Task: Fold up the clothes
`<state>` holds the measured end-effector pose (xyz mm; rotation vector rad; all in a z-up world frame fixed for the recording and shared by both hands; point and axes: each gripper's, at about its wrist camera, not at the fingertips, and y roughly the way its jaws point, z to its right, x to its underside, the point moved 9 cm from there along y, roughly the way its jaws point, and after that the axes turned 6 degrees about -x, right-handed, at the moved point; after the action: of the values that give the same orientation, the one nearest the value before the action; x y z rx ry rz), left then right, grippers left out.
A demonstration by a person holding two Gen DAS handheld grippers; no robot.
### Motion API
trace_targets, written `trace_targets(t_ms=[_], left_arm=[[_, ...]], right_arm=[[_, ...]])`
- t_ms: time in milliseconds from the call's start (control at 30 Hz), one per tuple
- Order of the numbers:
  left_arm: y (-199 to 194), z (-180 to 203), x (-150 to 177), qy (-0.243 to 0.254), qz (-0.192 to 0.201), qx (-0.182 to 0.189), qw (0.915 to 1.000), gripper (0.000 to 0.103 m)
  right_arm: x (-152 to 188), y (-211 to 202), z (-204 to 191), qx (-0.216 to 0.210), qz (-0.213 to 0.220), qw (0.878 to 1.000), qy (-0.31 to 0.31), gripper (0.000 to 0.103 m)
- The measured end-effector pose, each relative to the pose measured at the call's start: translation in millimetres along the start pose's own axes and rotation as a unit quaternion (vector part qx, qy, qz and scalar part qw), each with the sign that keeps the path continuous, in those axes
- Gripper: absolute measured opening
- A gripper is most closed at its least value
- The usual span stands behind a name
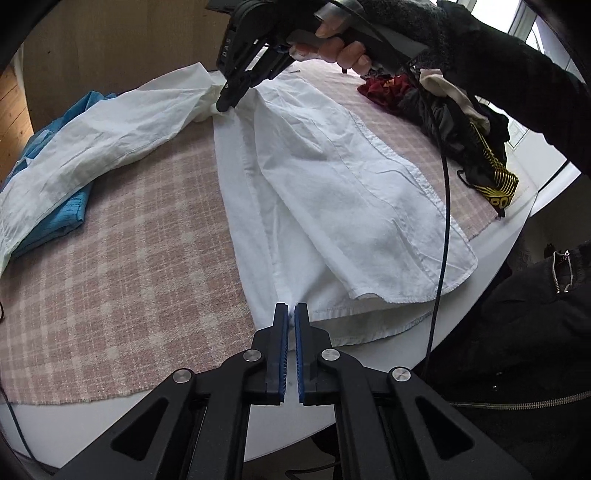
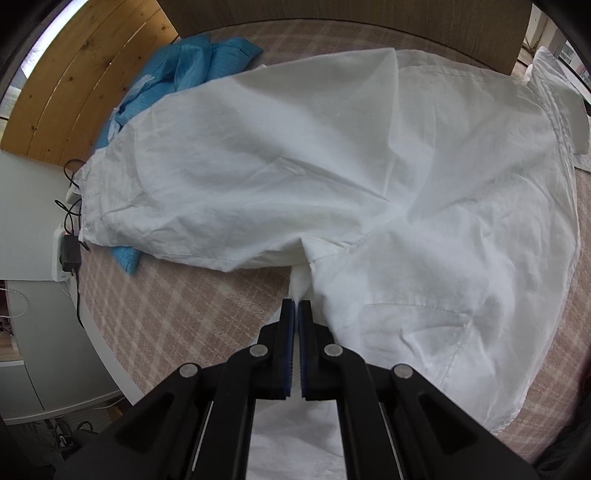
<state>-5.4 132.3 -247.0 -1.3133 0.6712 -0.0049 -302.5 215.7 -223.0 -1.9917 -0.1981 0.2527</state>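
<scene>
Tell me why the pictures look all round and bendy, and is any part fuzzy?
Both views are fisheye, so the table edge curves and the corners go black. Left wrist view: sharp, with bright glare at the window. Right wrist view: the white shirt looks slightly soft.

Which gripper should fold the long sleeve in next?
Probably the right gripper: it pinches the white shirt beside the sleeve. The left gripper grips the hem, farther away.

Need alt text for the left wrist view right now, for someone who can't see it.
The left gripper is shut on the hem of a white shirt spread on a pink plaid cloth, while the right gripper pinches the shirt near its far sleeve seam. A blue garment lies at left under the sleeve, and a dark clothes pile sits at right.
</scene>
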Motion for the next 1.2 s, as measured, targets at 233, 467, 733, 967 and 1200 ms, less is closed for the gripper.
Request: trace_targets(t_ms=[233,467,733,967,1200], left_arm=[[11.2,-19.4,8.5,-0.039,-0.004,0.003,0.9992,0.002],[5.6,-12.3,7.3,-0.032,0.0,0.013,0.9994,0.002],[4.9,-2.7,6.8,-0.006,-0.003,0.024,0.9997,0.002],[4.6,-3.3,7.7,0.001,-0.005,0.029,0.9996,0.002],[4.9,0.1,6.3,0.01,-0.001,0.036,0.9993,0.002]], right_arm=[[-33.8,27.8,-8.1,-0.025,0.016,0.999,0.022,0.002],[-2.3,58.5,-44.0,0.02,-0.039,0.999,-0.011,0.004],[17.8,51.3,-34.2,0.076,-0.059,0.995,-0.013,0.023],[18.2,32.6,-35.3,0.092,-0.034,0.995,-0.02,0.024],[13.8,62.0,-17.9,0.092,-0.069,0.993,0.009,0.024]])
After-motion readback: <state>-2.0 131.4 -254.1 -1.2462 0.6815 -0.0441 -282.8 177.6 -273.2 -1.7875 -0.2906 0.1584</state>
